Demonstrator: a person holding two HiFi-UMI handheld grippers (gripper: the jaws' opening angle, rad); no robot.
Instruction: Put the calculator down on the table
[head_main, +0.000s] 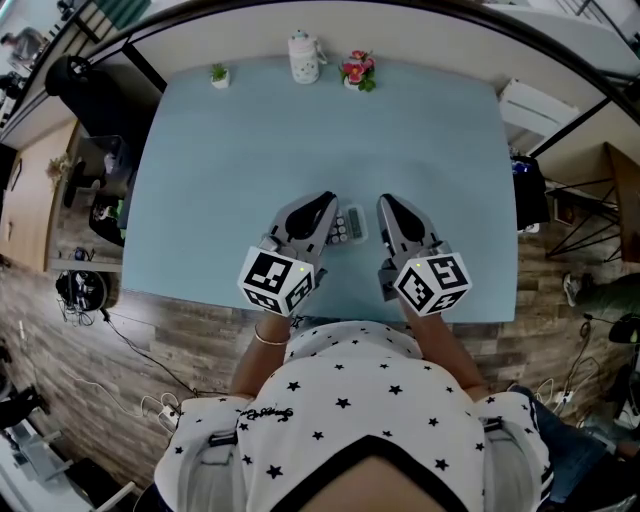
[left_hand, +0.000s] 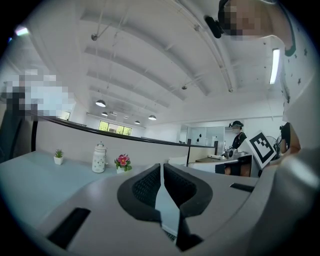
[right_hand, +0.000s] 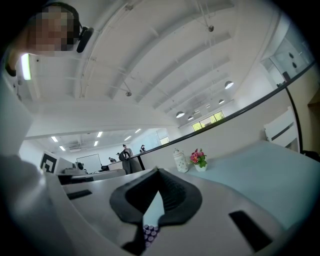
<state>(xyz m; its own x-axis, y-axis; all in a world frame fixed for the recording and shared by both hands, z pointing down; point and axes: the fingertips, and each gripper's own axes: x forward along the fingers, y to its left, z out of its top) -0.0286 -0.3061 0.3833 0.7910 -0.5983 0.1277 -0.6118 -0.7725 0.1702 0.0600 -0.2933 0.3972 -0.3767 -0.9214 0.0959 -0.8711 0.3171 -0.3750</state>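
A small grey calculator (head_main: 349, 225) lies flat on the light blue table (head_main: 240, 150), near its front edge, in the gap between my two grippers. My left gripper (head_main: 328, 198) is just left of it with jaws shut and nothing between them. My right gripper (head_main: 385, 200) is just right of it, also shut and empty. In the left gripper view the left gripper (left_hand: 162, 167) shows closed pads, with a sliver of the calculator (left_hand: 169, 234) low down. In the right gripper view the right gripper (right_hand: 158, 172) is closed too, and the calculator's keys (right_hand: 149, 232) show beneath the jaws.
At the table's far edge stand a small green plant (head_main: 219, 75), a white jar (head_main: 304, 57) and a pot of pink flowers (head_main: 357, 72). The person stands at the table's front edge. Cables and furniture lie on the floor around it.
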